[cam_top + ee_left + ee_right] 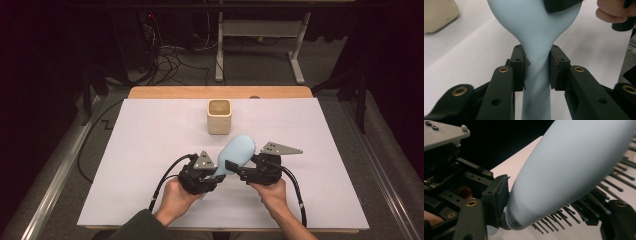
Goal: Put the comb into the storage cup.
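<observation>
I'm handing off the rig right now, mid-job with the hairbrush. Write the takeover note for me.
Left claw: shut on the light blue hairbrush, pads clamped at the neck where the handle widens into the head.
Right claw: set around the brush head, one jaw at its smooth back, the other among the bristles; firm grip not confirmed.
Brush is held above the white table cover, near the person's edge. Beige cup stands empty-looking, farther back at centre.
Done: brush lifted. Left: probably pass it over and place it in the cup.

Bright light on the white tabletop (150,150), dark surroundings; both close claw views look softly blurred.
</observation>
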A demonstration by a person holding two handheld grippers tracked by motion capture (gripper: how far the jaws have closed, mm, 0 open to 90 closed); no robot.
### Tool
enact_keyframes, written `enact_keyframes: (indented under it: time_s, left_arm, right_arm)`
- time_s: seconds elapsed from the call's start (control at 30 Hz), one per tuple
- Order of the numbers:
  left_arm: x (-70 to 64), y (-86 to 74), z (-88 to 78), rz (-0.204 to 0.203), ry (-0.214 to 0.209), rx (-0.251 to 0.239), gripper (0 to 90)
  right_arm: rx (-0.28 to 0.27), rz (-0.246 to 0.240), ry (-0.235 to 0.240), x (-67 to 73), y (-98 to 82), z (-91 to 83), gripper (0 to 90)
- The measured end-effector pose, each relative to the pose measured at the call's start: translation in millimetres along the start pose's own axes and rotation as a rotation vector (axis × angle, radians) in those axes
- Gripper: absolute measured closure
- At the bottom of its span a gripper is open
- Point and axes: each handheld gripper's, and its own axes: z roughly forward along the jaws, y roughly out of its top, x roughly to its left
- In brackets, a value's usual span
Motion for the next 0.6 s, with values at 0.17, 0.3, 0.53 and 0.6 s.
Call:
enact_keyframes:
  time_s: [0.17,0.3,0.53,0.6]
  left_arm:
    - [0.9,0.2,-2.3,-0.002,0.007,-0.017,69.3]
    - [0.8,0.8,-3.6,0.004,0.014,-0.019,69.4]
    - [0.0,1.3,-5.4,0.007,0.01,-0.033,69.3]
    - [0.0,1.4,-6.7,0.008,0.006,-0.04,69.4]
  right_arm:
    - [0.012,0.02,0.028,1.8,10.7,-1.2,41.8]
    - [0.015,0.027,0.059,3.8,16.9,-1.7,46.3]
    - [0.025,0.036,0.103,5.9,23.7,-3.4,51.8]
    - [0.029,0.043,0.115,5.6,25.4,-4.1,52.5]
